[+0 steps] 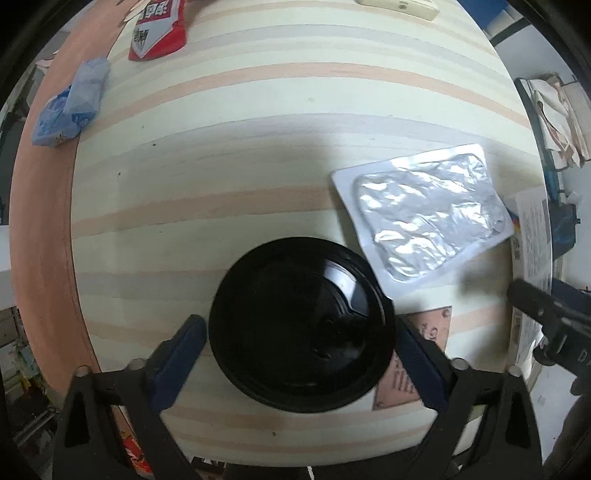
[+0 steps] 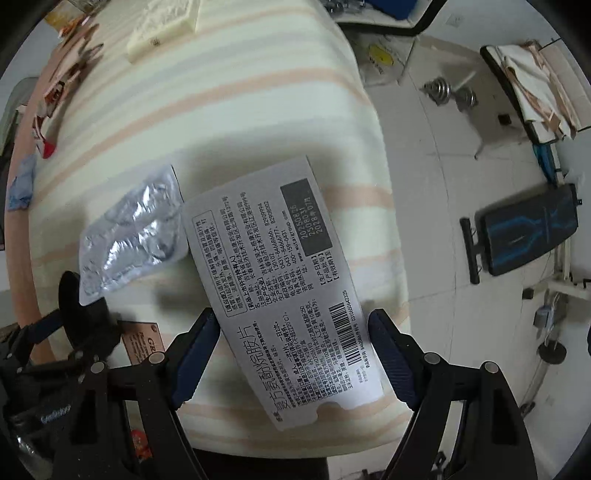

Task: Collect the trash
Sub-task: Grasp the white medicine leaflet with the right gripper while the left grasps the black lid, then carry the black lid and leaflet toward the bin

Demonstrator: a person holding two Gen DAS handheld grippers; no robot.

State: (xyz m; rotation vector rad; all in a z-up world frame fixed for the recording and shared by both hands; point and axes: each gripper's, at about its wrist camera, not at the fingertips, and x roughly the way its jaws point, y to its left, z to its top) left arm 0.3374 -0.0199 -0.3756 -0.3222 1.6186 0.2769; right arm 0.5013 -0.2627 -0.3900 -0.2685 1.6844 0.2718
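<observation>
A black round plastic lid (image 1: 280, 295) lies on the striped tablecloth (image 1: 221, 192). My left gripper (image 1: 300, 325) points down over it, its blue fingers close beside the rim on both sides; I see no firm press. In the right wrist view a white medicine box (image 2: 266, 258) with printed text and a barcode sits between the blue pads of my right gripper (image 2: 292, 317), which touch its two long edges. A silver foil blister pack (image 1: 424, 214) lies flat just beyond the lid, and beside the box (image 2: 133, 229).
A crumpled blue plastic wrapper (image 1: 70, 107) and a red snack packet (image 1: 159, 29) lie at the far left. A pink card (image 1: 424, 354) sits partly under the lid. The table edge drops off at right to a tiled floor with a dumbbell (image 2: 447, 92) and a bench (image 2: 528, 236).
</observation>
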